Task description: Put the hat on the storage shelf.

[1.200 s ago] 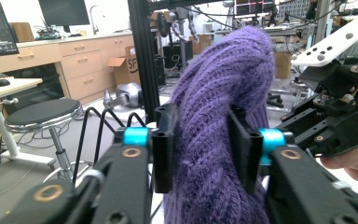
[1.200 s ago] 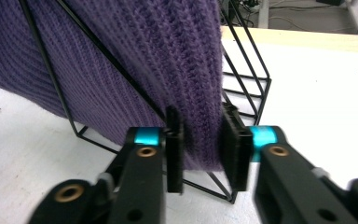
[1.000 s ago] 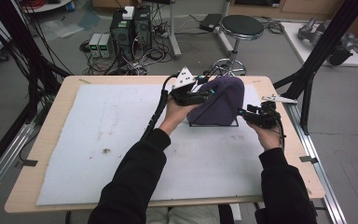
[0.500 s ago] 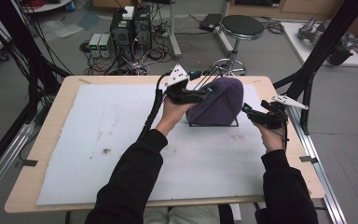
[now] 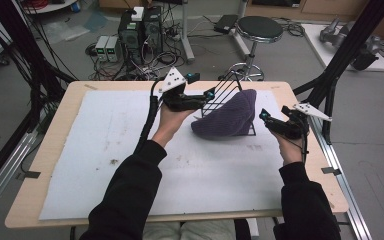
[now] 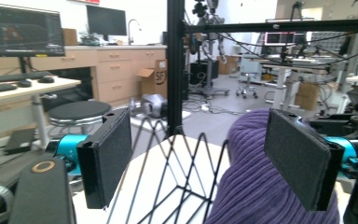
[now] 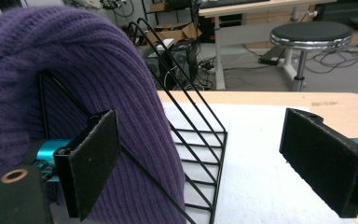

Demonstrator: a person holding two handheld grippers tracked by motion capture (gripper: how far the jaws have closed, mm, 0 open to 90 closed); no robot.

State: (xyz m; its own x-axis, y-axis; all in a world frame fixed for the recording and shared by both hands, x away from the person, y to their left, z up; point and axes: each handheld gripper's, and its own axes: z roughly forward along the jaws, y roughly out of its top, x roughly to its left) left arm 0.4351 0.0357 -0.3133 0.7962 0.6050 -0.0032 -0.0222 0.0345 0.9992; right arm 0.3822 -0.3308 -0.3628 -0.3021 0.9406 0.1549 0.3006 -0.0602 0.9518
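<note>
A purple knit hat [image 5: 227, 117] is draped over a black wire rack [image 5: 230, 87] on the white mat [image 5: 105, 150], at the table's far right. My left gripper [image 5: 203, 97] is at the hat's left side, open. In the left gripper view the rack's wires [image 6: 168, 177] and the hat's edge [image 6: 261, 196] lie between its pads [image 6: 107, 156]. My right gripper [image 5: 266, 119] is just right of the hat, also open. In the right gripper view the hat [image 7: 51, 70] bulges behind its left pad [image 7: 93, 158], and the rack [image 7: 200, 135] stands between the jaws.
The wooden table's right edge [image 5: 325, 165] is close to my right hand. A black frame post [image 5: 350, 50] rises at the far right. A stool [image 5: 260, 27] and computer boxes [image 5: 140, 30] stand on the floor beyond the table.
My left gripper has drawn back to the left off the hat, baring the rack's top wires. The right gripper has shifted slightly right.
</note>
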